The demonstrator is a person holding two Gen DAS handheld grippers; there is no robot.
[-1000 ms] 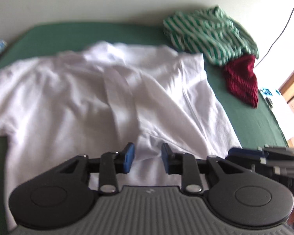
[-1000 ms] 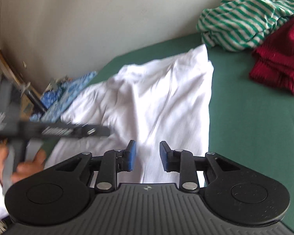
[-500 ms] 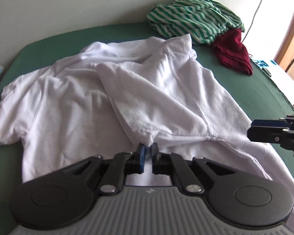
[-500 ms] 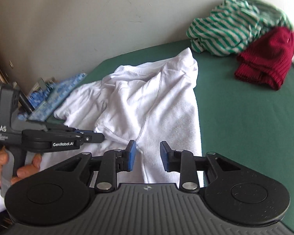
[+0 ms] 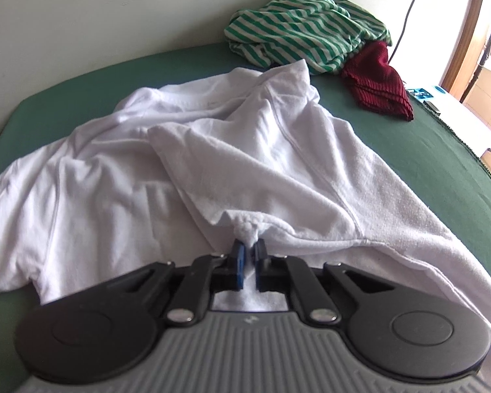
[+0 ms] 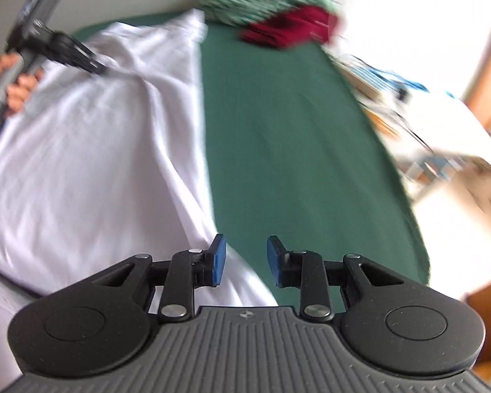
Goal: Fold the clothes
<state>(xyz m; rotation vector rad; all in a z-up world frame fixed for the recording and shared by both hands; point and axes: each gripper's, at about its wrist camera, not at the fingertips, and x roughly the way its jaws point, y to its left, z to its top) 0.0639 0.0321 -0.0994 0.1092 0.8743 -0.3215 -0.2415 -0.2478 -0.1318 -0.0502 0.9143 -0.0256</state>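
Left gripper (image 5: 249,255) pinching a bunched fold of the white shirt (image 5: 232,163), blue pads (image 5: 238,263) pressed nearly together on the cloth; rest of the shirt spread rumpled ahead of the fingers over the green cover (image 5: 448,170); striped green garment (image 5: 304,42) and dark red knit (image 5: 379,82) heaped far beyond the fingertips, to their right. Right gripper (image 6: 246,260) parted, nothing between the pads; shirt edge under its left finger, bare green cover ahead of the tips; view blurred.
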